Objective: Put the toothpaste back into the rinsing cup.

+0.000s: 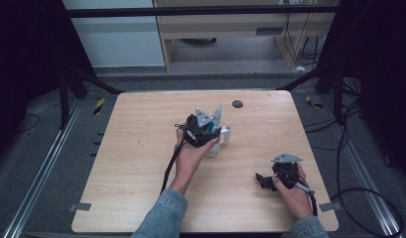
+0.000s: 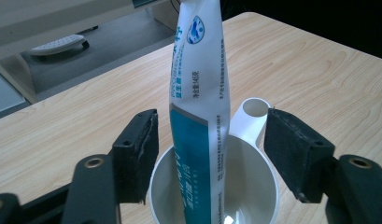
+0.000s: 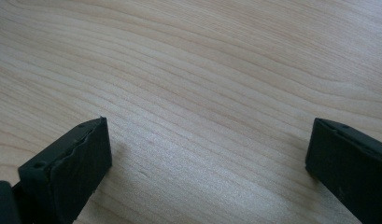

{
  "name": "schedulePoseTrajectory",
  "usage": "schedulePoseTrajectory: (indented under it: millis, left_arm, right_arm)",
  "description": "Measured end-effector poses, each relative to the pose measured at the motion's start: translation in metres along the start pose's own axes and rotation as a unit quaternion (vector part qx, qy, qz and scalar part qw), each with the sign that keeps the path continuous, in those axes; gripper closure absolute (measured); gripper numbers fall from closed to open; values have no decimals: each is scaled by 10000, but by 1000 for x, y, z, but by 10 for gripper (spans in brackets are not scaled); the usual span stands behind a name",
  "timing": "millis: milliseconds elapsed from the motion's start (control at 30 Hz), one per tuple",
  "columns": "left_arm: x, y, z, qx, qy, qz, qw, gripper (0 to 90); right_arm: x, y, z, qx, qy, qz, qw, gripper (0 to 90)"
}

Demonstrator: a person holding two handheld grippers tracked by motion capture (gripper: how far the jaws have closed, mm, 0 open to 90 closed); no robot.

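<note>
Tube: stood upright in the white cup at frame centre, leaned on the rim.
Left gripper: held wide around both, gripping nothing.
Right gripper: kept wide, empty, parked low over the table.

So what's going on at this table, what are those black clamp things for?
A person holds a gripper in each hand. The left gripper is open around a white and teal tube standing in a white cup mid-table. The right gripper rests open over bare table, holding nothing.

Tongs spread wide, toothpaste tube upright in white cup, wooden table.
</note>
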State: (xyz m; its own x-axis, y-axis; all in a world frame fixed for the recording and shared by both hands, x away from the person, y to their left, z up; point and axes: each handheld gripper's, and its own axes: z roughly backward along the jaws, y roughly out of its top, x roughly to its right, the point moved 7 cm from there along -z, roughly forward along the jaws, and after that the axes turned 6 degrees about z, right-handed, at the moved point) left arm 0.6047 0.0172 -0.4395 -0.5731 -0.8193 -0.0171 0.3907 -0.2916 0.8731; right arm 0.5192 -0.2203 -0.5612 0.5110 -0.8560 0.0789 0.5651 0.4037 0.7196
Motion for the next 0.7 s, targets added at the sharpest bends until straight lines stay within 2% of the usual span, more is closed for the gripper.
schedulePoseTrajectory:
  millis: [167, 400, 467, 533, 633, 700]
  left_arm:
    - [1, 1, 1, -11, 2, -61, 10000, 313]
    - [3, 3, 2, -15, 50, -70, 10000, 198]
    - [5, 3, 3, -5, -60, 7, 10000, 168]
    - [7, 4, 4, -13, -49, -75, 10000, 138]
    - [13, 4, 7, -34, -214, -35, 9998, 109]
    - [16, 5, 9, -49, -225, -120, 9997, 93]
  right_arm:
    - [0, 0, 0, -1, 0, -1, 10000, 5]
    - [0, 0, 0, 0, 0, -1, 10000, 5]
    - [0, 0, 0, -1, -1, -1, 10000, 5]
    - [0, 0, 0, -1, 0, -3, 10000, 5]
    - [0, 0, 0, 2, 6, 3, 10000, 5]
    - [0, 0, 0, 0, -1, 0, 10000, 5]
